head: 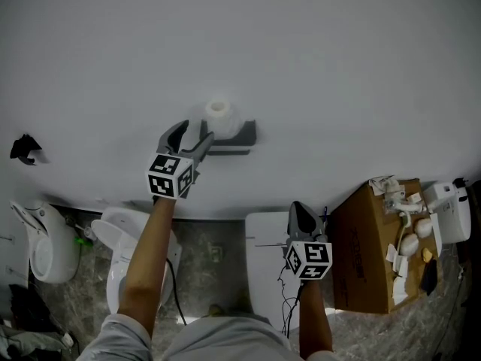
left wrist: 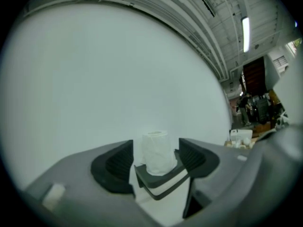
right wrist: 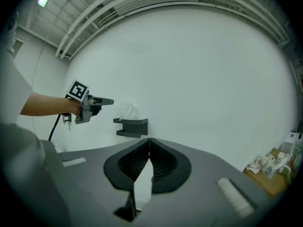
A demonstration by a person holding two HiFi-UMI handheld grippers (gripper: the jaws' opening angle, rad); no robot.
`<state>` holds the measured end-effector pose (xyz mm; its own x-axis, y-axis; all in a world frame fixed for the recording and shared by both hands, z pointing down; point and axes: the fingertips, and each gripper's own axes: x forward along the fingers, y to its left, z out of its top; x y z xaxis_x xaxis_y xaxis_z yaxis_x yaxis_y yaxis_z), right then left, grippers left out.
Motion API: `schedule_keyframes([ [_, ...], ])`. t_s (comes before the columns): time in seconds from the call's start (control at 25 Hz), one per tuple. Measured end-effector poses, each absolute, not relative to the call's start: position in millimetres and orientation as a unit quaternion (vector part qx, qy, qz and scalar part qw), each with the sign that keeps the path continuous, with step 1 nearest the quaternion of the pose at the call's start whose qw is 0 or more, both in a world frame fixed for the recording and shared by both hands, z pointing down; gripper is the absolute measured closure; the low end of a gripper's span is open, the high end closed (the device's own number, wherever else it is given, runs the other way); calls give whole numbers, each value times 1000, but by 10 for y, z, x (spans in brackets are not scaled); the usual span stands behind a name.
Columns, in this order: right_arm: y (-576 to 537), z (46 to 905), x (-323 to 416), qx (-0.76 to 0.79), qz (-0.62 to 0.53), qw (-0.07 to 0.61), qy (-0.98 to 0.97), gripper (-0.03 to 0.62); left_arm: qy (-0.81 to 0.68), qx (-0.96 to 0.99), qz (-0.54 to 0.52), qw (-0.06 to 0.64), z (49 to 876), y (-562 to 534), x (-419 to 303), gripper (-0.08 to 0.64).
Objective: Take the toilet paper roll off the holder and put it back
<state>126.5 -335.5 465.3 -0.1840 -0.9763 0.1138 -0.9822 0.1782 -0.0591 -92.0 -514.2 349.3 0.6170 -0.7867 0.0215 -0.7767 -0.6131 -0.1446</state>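
The white toilet paper roll stands upright on a dark wall-mounted holder. My left gripper is raised to the holder's left end, just short of the roll, with its jaws apart. In the left gripper view the roll and holder show ahead between the open fingers, which do not touch them. My right gripper hangs lower and to the right, away from the wall, with its jaws shut and empty. From the right gripper view I see the roll on the holder.
A plain white wall fills the upper part of the view. Below it stand a toilet, a white fixture at the far left, a white box-like unit and a cardboard box with several small items on top.
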Motion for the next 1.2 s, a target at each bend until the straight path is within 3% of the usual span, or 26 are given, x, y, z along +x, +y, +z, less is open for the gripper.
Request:
schedule_keyframes([
  [0.8,-2866,4270,745,615,26,1,-788,591,480,-875,-22,62,3597,-3481,-1782,516],
  [1.2,-2688,4217,498,600,19,2,-800,591,517,-855,-19,40,3771,-2990,-2140,558],
])
